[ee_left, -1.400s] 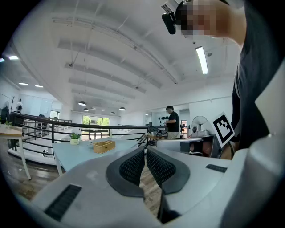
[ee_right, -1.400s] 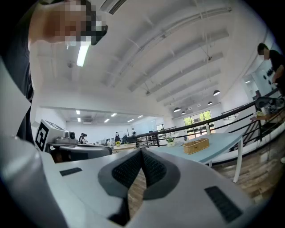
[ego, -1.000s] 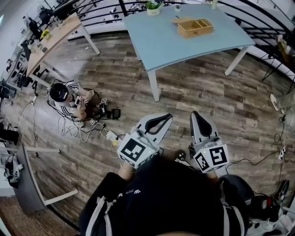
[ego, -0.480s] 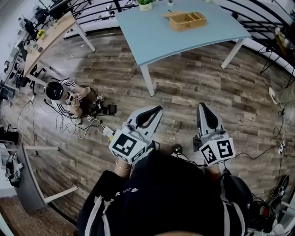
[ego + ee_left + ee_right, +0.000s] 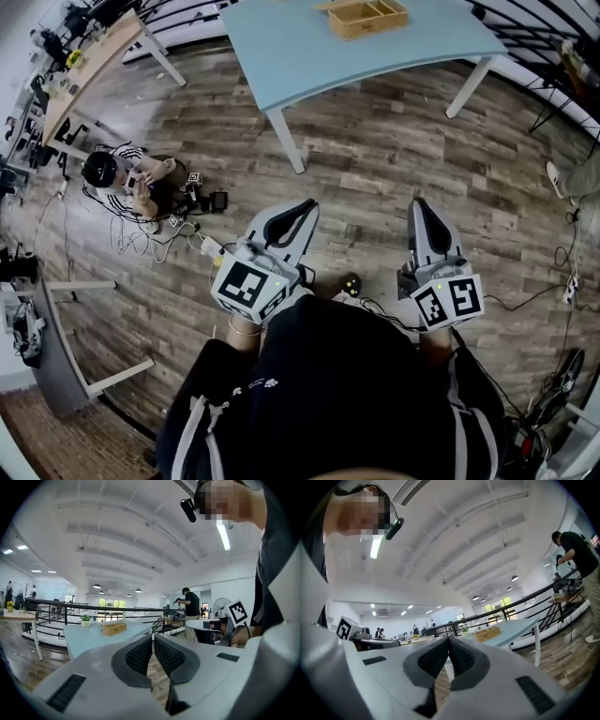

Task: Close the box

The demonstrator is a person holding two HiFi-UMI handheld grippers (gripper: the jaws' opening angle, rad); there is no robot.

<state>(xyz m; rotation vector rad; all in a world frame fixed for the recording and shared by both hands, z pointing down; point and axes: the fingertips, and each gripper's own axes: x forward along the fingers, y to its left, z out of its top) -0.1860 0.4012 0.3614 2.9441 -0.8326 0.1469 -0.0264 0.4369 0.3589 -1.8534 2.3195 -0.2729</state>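
The open wooden box (image 5: 367,17) at top centre lies lengthwise left-to-right on the blue tabletop (image 5: 300,52), while the left gripper (image 5: 302,208) and right gripper (image 5: 419,204) have fingers pressed together, holding nothing.

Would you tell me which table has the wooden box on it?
The light blue table, top centre, holds the box; the wood-topped table at the upper left shows only small clutter.

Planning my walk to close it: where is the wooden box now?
In the head view, the wooden box sits at the top edge, slightly right of centre, on the blue table across the wood floor.
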